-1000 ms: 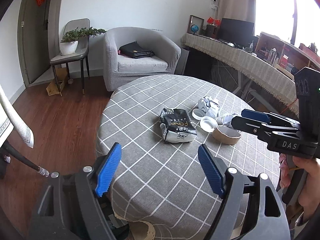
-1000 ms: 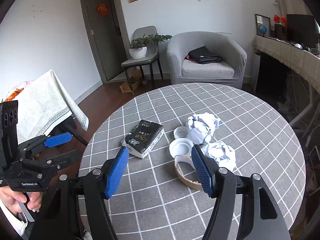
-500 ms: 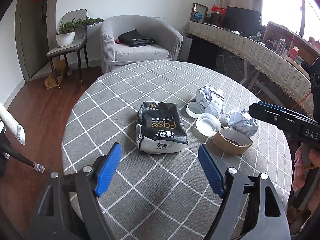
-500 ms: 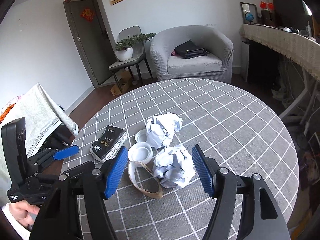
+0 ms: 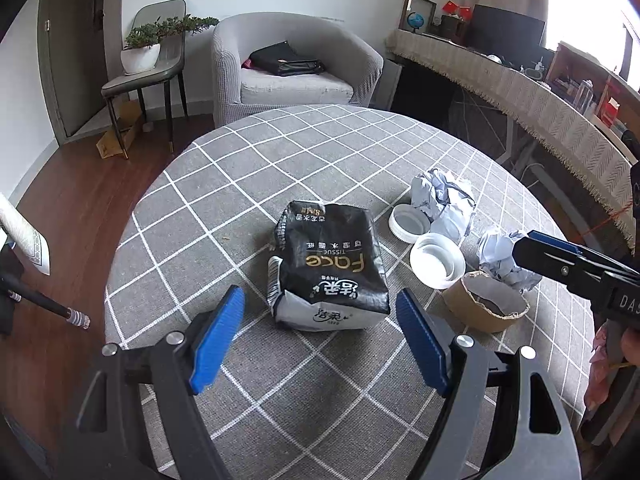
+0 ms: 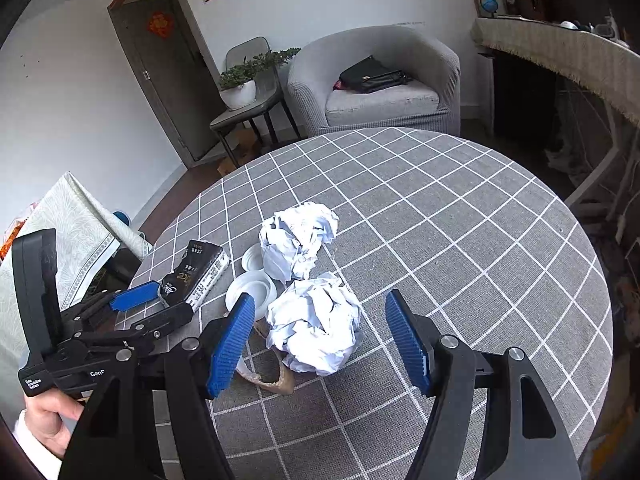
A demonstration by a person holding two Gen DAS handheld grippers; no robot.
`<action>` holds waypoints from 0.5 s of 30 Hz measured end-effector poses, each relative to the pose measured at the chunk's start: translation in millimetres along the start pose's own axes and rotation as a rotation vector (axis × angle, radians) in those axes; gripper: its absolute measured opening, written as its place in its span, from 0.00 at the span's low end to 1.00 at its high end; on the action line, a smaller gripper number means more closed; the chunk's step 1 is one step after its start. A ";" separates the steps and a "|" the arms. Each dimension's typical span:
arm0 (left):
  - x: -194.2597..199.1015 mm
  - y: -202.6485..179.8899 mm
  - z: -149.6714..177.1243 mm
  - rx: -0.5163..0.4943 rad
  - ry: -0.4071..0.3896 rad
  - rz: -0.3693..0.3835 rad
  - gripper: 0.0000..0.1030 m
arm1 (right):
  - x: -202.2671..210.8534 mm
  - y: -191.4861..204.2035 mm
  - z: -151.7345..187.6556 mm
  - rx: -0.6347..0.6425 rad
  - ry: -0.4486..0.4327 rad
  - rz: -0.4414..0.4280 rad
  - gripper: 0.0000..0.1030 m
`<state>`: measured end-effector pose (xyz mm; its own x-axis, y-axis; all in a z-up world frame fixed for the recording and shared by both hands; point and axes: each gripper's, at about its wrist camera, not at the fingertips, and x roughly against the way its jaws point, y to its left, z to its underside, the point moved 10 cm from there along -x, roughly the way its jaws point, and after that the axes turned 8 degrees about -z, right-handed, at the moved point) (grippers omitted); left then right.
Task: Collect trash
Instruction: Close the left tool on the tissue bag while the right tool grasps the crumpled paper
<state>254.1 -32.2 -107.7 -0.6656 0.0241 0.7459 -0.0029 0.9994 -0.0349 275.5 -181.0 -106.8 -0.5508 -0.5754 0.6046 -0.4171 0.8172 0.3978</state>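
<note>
Left gripper (image 5: 320, 322): tilted down over the round table (image 5: 240, 184), blue pads spread wide with nothing between them.
Right gripper (image 6: 320, 330): also pitched down, jaws spread apart, not pressing on anything.
Hands: a hand (image 6: 52, 420) grips the left tool's handle low in the right wrist view; part of the other hand (image 5: 630, 344) shows at the edge of the left wrist view.
Writing: the black tissue pack (image 5: 328, 268) reads "Face TISSUE" upside down, with Chinese characters; the right tool's body shows "DAS".
Tissue pack position: lying flat just ahead of the left gripper's pads, centred on the gap.
Crumpled paper (image 6: 314, 330): the nearer ball lies just ahead of the right gripper's pads, untouched.
Second paper ball (image 6: 296, 236): farther back.
Beside them: two white lids (image 5: 438, 260) and a brown cardboard ring (image 5: 484, 306).
</note>
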 end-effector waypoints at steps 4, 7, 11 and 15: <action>-2.1 -6.0 -3.3 -0.001 0.001 0.003 0.73 | -2.6 -1.0 2.8 -0.006 0.014 0.019 0.67; -4.9 -10.5 -5.9 -0.014 -0.001 -0.018 0.66 | -4.4 -2.2 2.6 -0.020 0.016 0.015 0.67; -4.6 -12.9 -5.8 -0.034 -0.007 -0.027 0.55 | -6.8 -4.2 4.6 -0.033 0.029 0.010 0.64; -3.1 -11.2 -5.4 -0.023 -0.013 -0.016 0.53 | -7.6 -5.1 5.5 -0.047 0.038 0.003 0.63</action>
<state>260.3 -43.4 -106.0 -0.6749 0.0082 0.7378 0.0039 1.0000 -0.0075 277.8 -181.0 -117.2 -0.5237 -0.5720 0.6313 -0.3802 0.8201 0.4276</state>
